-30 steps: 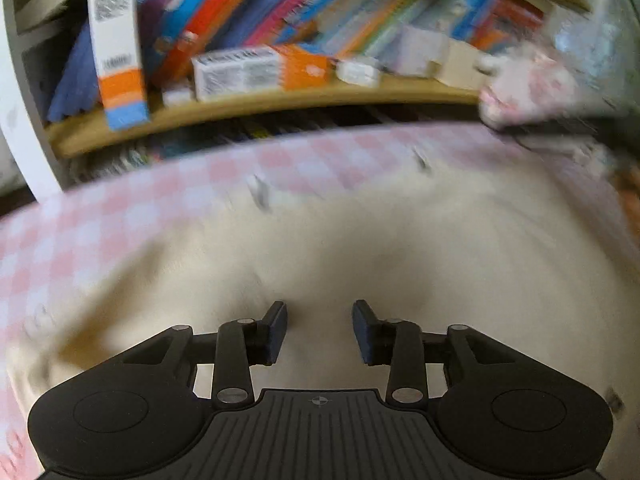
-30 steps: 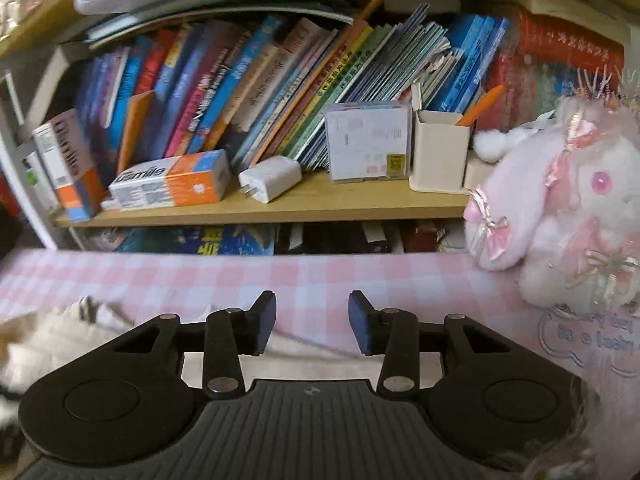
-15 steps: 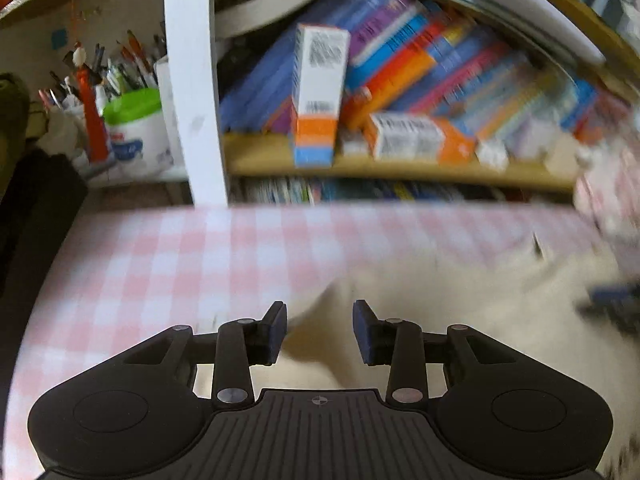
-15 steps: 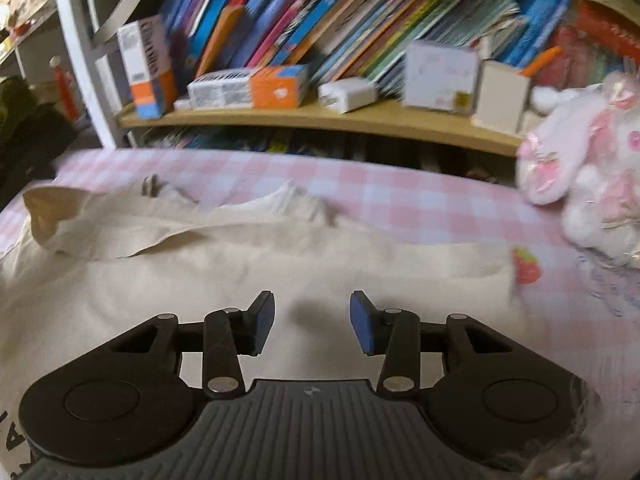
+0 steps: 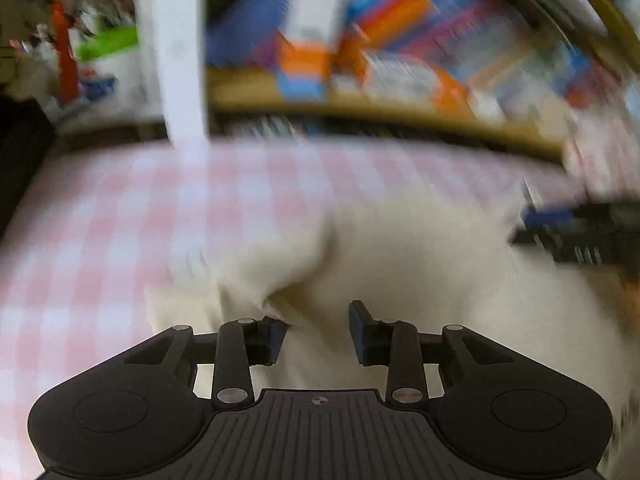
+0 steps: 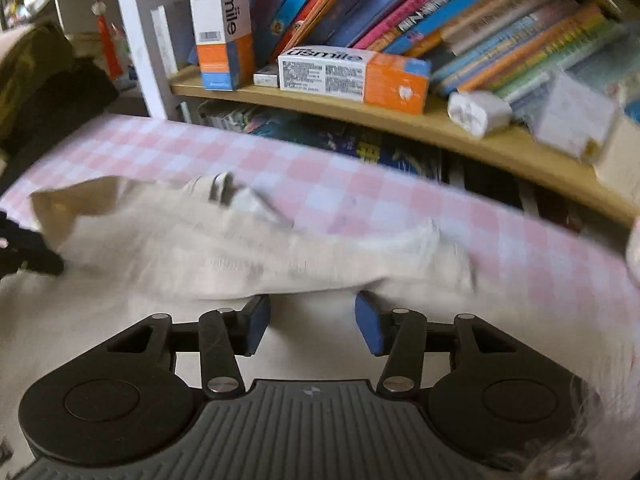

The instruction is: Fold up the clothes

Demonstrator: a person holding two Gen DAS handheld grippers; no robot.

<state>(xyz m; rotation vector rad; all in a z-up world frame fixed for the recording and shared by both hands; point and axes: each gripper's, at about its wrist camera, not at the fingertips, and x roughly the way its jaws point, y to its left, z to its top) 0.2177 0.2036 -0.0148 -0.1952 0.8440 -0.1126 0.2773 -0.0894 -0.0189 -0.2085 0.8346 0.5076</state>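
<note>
A cream garment (image 5: 400, 248) lies spread on the pink checked tablecloth (image 5: 120, 208), and the left wrist view is badly blurred. My left gripper (image 5: 318, 326) hovers low at the garment's left edge. Its jaws are closing, with a raised fold of cloth beside the left finger (image 5: 274, 336) and no visible pinch. In the right wrist view the garment (image 6: 200, 248) shows a folded-over top band. My right gripper (image 6: 312, 316) is open just over that band's near edge. Each gripper appears in the other's view: the right gripper (image 5: 580, 236) and the left gripper (image 6: 24, 248).
A wooden shelf (image 6: 400, 124) runs behind the table with leaning books (image 6: 440, 20), two toothpaste boxes (image 6: 352, 76) and a white charger (image 6: 476, 112). A white post (image 6: 136, 40) stands at the left, with dark clothing (image 6: 52, 96) beside it. Pink checked cloth (image 6: 360, 192) shows beyond the garment.
Both views have swung left along the shelf. The left gripper went from over the garment's middle to its left edge. The right gripper dropped closer to the folded top band.
</note>
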